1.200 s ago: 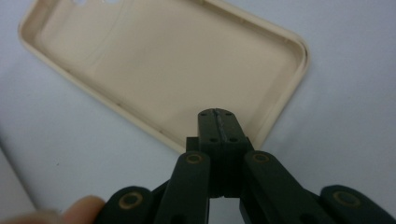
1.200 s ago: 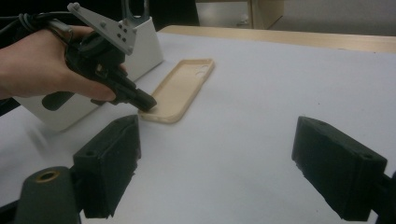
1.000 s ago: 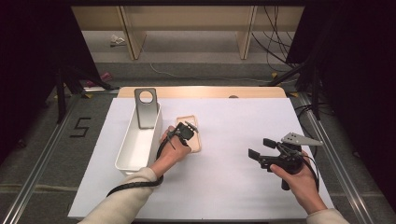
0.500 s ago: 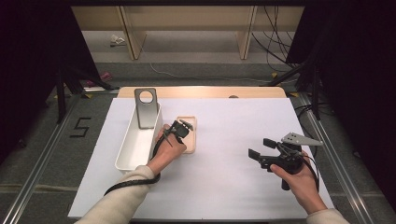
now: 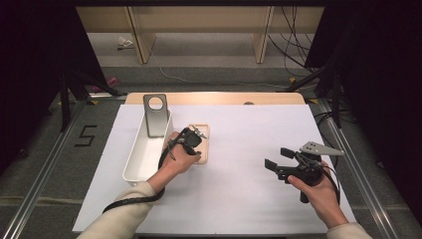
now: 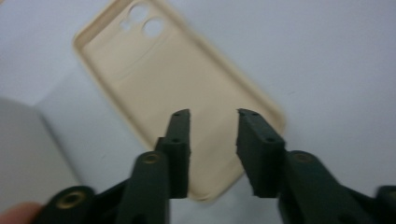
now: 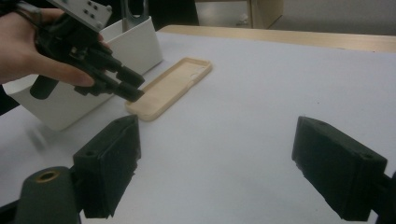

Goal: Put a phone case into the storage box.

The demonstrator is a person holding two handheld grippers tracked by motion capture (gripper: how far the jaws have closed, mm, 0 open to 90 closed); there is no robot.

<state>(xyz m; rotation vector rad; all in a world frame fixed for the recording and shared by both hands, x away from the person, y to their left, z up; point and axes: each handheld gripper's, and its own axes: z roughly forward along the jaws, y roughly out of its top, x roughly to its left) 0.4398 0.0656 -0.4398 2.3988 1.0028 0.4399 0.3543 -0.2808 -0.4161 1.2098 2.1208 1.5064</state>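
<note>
on the white table (image 5: 239,189), a white bin (image 5: 144,154) sits left. just right of it lies the beige phone case (image 6: 177,93). the left gripper (image 6: 212,135), jaws just opening and empty, hovers over its near end. the right gripper (image 5: 273,162) is spread wide, empty.
</note>
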